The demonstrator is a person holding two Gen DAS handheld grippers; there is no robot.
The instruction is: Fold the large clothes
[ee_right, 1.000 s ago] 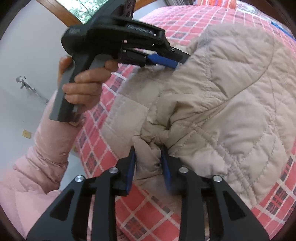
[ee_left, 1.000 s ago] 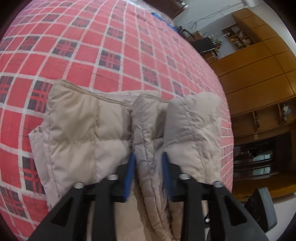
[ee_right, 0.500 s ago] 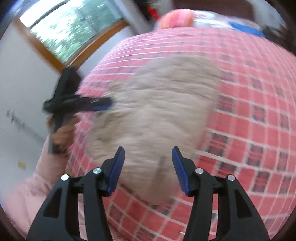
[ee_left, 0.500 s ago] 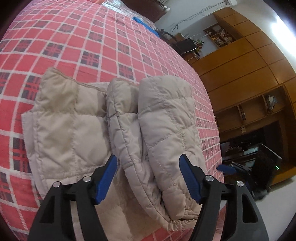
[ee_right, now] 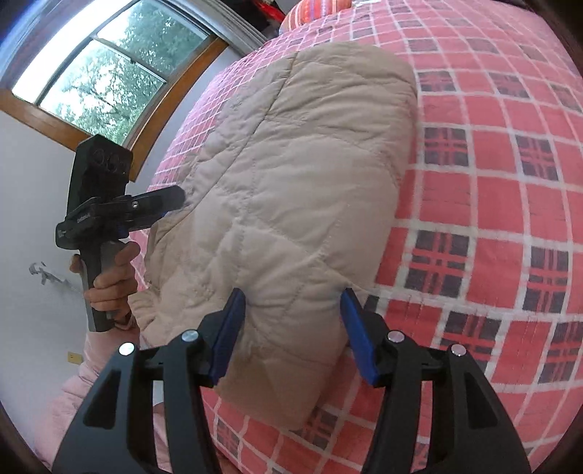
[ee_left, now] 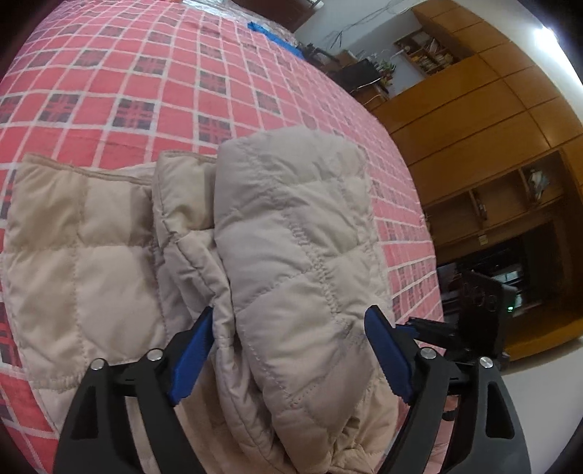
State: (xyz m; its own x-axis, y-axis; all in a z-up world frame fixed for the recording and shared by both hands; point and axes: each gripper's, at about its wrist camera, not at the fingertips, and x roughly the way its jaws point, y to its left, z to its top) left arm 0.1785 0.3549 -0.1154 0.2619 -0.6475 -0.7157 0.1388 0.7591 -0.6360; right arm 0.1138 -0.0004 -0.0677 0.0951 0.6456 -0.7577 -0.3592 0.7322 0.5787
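Here is the beige quilted jacket (ee_left: 291, 233), lying folded on the red checked bedspread (ee_left: 145, 73), close to the near edge of the bed. In the left wrist view its layers sit in a stack: a flat panel spreads off to the left, a narrower fold lies in the middle, and a puffy top fold lies over the right part.

The left gripper (ee_left: 291, 350) is wide apart, its blue fingers (ee_left: 193, 346) either side of the top fold's near end and gripping nothing. One blue pad sits right against the seam between the middle fold and the top fold; whether it touches the cloth is hard to say. The other hangs just off the fold's right edge.

Over to the right wrist view: the right gripper (ee_right: 291, 335) is spread open too, blue pads flanking the near corner of the jacket (ee_right: 291, 182), nothing clamped. From here the garment reads as one thick bundle running away toward a striped pillow (ee_right: 317, 9) at the far end of the bed.

At the left of that view a hand (ee_right: 109, 280) in a pink sleeve (ee_right: 73, 397) holds the left gripper (ee_right: 178, 198) by its handle, its tip at the jacket's left edge. A window (ee_right: 91, 62) shows trees behind, and wooden cabinets (ee_left: 473, 127) stand beyond the bed
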